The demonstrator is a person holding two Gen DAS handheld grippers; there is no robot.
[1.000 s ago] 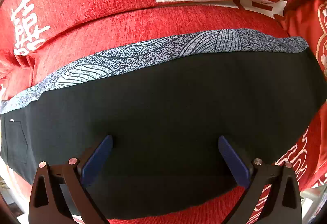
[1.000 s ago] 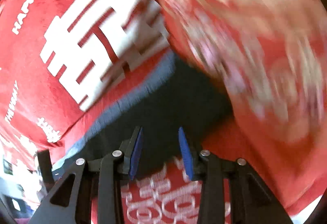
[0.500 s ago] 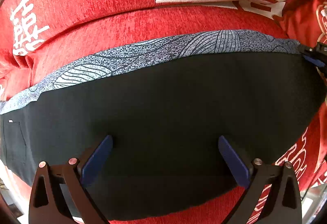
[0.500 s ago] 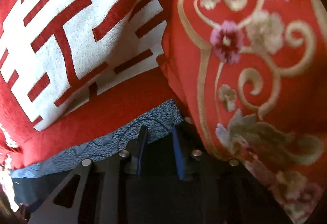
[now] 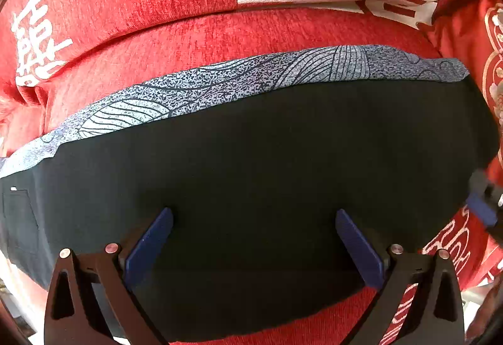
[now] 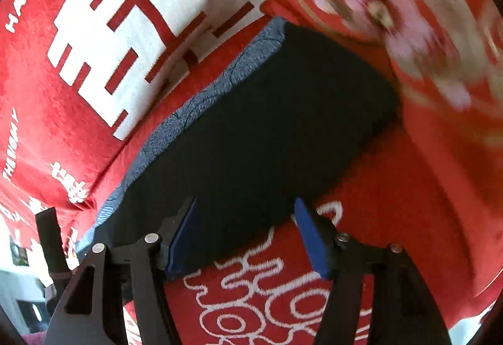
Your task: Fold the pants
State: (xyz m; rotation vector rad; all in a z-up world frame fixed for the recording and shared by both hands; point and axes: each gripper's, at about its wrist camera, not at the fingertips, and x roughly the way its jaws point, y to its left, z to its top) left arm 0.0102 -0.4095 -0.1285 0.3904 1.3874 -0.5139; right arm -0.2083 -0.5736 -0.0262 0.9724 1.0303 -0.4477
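- The pants (image 5: pixel 267 187) lie flat as a long dark band across a red sofa seat (image 5: pixel 220 40); a grey-blue patterned strip (image 5: pixel 239 80) runs along their far edge, and whether it is an under layer or a trim I cannot tell; one end of the band reaches almost to a red floral cushion (image 6: pixel 393 14), seen in the right wrist view.
- Handling, as a judgement: the cloth looks thin, soft and light, with no stiffness of its own; it will sag and slide off itself if lifted from one point, so two corners of one short end, or both layers at an edge, are the places to pinch; the plush seat should grip it a little and may drag a fold out of line.
- The left tool (image 5: pixel 253 238) hangs over the near middle of the pants with its blue pads (image 5: pixel 151 238) spread wide, holding nothing.
- The right tool (image 6: pixel 245 235) sits at the near edge by the pants' end, jaws apart and empty; one pad is over the dark cloth, the other over the seat's white lettering (image 6: pixel 251 297); that view is blurred toward the cushion.
- Around: a red backrest with a large white character (image 6: pixel 141 40) rises behind the far edge; the floral cushion crowds the end, leaving little room to reach the far corner there.
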